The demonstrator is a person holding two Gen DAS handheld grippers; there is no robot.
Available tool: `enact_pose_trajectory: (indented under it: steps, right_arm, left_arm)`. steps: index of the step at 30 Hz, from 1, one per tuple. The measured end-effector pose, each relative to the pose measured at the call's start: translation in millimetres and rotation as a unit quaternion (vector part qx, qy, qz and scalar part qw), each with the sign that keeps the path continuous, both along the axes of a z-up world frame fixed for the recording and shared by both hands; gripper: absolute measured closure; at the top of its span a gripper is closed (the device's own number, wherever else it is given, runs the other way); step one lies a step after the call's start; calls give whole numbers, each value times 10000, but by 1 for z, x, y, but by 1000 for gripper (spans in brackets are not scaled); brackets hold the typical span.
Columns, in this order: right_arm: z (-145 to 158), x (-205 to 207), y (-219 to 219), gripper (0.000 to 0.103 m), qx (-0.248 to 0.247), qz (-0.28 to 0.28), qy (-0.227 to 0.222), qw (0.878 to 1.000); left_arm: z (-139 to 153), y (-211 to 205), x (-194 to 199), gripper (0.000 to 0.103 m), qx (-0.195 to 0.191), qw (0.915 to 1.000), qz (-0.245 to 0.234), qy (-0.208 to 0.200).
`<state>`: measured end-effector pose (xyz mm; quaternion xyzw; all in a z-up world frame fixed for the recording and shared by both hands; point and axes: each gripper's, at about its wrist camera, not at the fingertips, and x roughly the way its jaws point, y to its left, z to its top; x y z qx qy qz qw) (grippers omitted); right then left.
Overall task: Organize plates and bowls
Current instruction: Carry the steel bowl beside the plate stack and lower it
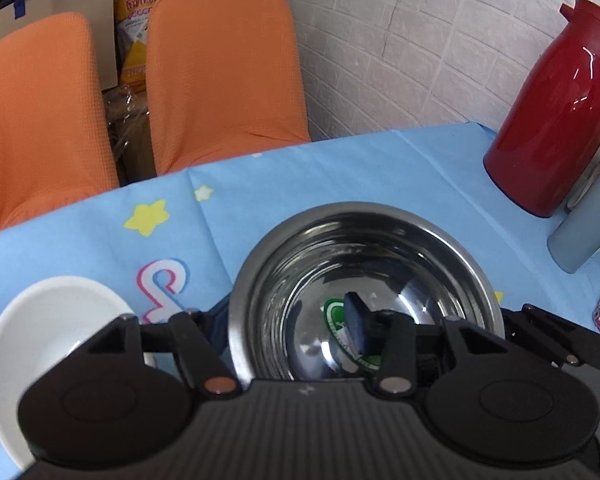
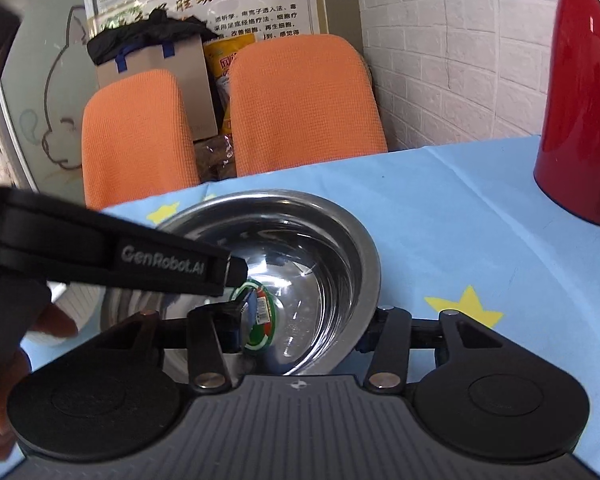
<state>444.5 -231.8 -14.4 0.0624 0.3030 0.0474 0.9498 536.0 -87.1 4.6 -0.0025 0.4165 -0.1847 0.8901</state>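
The steel bowl [image 1: 364, 292] is gripped at opposite rim sides by the left gripper [image 1: 296, 332] and the right gripper [image 2: 304, 324]; lifting toward the white bowl [image 1: 48, 328] is judged next.

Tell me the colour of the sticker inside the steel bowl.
Green, white and red sticker in the steel bowl; right wrist view shows it best.

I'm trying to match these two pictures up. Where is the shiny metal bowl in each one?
Left wrist view: the metal bowl sits low in the middle, right of the white dish, with one finger of the left gripper inside it.
Right wrist view: the bowl is centre-left, straddled by the right gripper.
Shared landmark: the red jug at the right edge of both.
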Motion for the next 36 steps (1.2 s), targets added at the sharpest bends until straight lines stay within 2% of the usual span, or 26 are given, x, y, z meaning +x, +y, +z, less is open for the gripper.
enact_pose_trajectory:
  steps: [6,11,17,22,31,36]
  right_arm:
    - [23,-26,13,21,-153,204,-373,9990]
    - [33,-66,22,19,120,524,-266,9982]
    - [25,-136,43,17,99,723,-70,9973]
    - [11,-184,59,17,71,801,101,9967]
    - [3,-224,70,17,-188,839,171,9961]
    - [-4,-234,71,17,-231,841,197,9960]
  left_arm:
    - [33,16,-39,60,-9,9998,137,-168]
    - [45,25,-95,59,-16,9997,220,-74]
    - [28,35,-177,59,37,9995,265,146]
    - [12,51,-226,59,-8,9993,272,264]
    - [1,64,-264,59,-283,9989,287,259]
    - [-6,63,-272,59,-216,9988,335,285]
